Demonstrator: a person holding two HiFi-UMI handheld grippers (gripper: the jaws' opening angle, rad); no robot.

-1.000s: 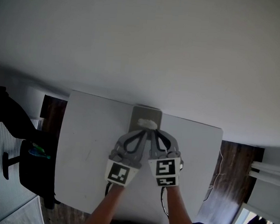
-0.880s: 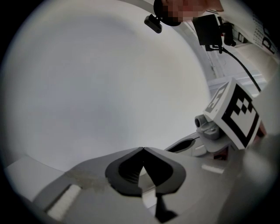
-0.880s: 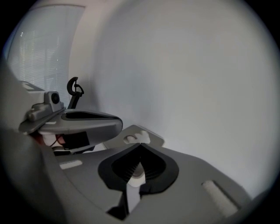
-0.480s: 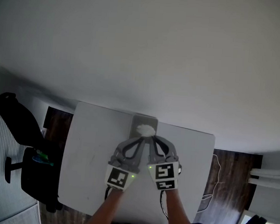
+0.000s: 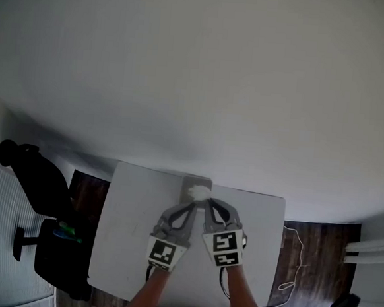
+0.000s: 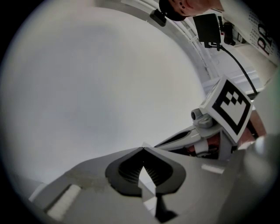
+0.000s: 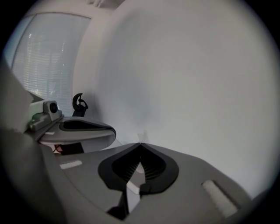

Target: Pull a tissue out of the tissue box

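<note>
A grey tissue box (image 5: 196, 182) lies at the far edge of the white table (image 5: 132, 244). A white tuft of tissue (image 5: 199, 192) stands over its top. My left gripper (image 5: 192, 204) and right gripper (image 5: 206, 204) meet tip to tip at that tuft. In the left gripper view the left gripper (image 6: 142, 149) is shut, with a white sliver of tissue (image 6: 145, 178) caught between the pads. The right gripper (image 7: 140, 144) is likewise shut, with a bit of tissue (image 7: 142, 136) poking past its tips. The box is hidden in both gripper views.
A plain white wall rises just behind the table. A black office chair (image 5: 37, 184) and a dark stool (image 5: 58, 245) with something green on it stand on the wooden floor to the left. A thin cable (image 5: 294, 253) trails over the floor to the right.
Both grippers have risen together, still closed at the tissue tuft. The head view has tilted up, so the table now looks smaller and lower in the picture.
</note>
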